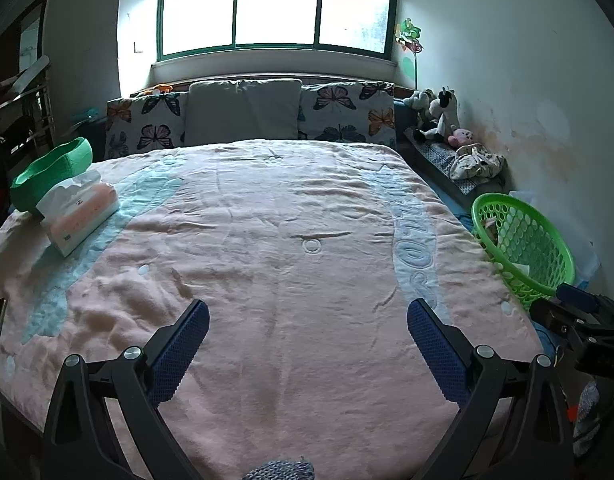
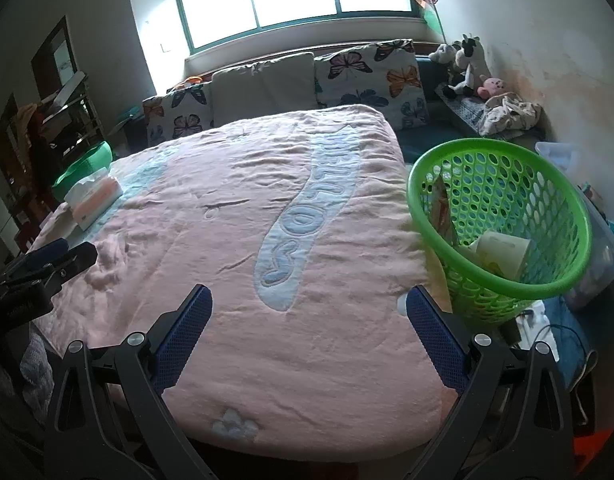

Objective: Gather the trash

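A bed covered by a pink blanket (image 1: 267,240) fills the room, with pale blue lettering running along its right side. Both tongs hover above the foot of the bed, holding nothing. The left tongs (image 1: 307,316) are spread wide, blue pads facing each other over bare blanket. The right tongs (image 2: 309,304) are spread just as wide, over the blanket's right half.

At 3 o'clock from the bed, pressed against its edge, stands a green perforated basket (image 2: 547,280). Inside it lie pieces of trash: a pale cup or carton (image 2: 501,254) and a flat printed wrapper (image 2: 443,208) leaning on the near wall.

At 9 o'clock, on the bed's left edge, a tissue pack (image 1: 81,216) sits just beside a green bowl-shaped bin (image 1: 51,176). At 12 o'clock, butterfly pillows (image 1: 347,114) lean under a bright window (image 1: 275,16). Stuffed toys (image 1: 435,116) sit at 1 o'clock.
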The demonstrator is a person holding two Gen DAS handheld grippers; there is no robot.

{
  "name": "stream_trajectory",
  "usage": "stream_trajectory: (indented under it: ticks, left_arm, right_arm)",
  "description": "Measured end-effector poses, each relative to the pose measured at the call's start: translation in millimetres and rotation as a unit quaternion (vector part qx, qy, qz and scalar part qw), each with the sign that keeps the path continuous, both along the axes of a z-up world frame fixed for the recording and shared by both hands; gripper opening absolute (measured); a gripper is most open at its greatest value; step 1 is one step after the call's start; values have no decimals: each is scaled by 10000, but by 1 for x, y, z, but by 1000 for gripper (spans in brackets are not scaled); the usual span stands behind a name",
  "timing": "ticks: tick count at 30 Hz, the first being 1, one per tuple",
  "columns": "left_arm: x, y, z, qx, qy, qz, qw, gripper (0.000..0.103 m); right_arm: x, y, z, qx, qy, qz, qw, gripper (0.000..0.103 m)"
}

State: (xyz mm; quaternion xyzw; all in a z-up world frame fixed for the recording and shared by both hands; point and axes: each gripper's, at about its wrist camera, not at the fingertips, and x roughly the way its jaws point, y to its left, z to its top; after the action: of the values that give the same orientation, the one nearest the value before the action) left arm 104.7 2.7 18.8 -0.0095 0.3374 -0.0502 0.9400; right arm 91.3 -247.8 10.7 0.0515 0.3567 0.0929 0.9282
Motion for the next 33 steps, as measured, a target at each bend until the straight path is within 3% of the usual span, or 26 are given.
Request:
stream_trajectory:
  ticks: [33]
  left_arm:
    - [-7, 3, -3, 168, -26, 87, 9998, 96]
  right_arm:
    - [0, 5, -1, 28, 34, 58, 10000, 97]
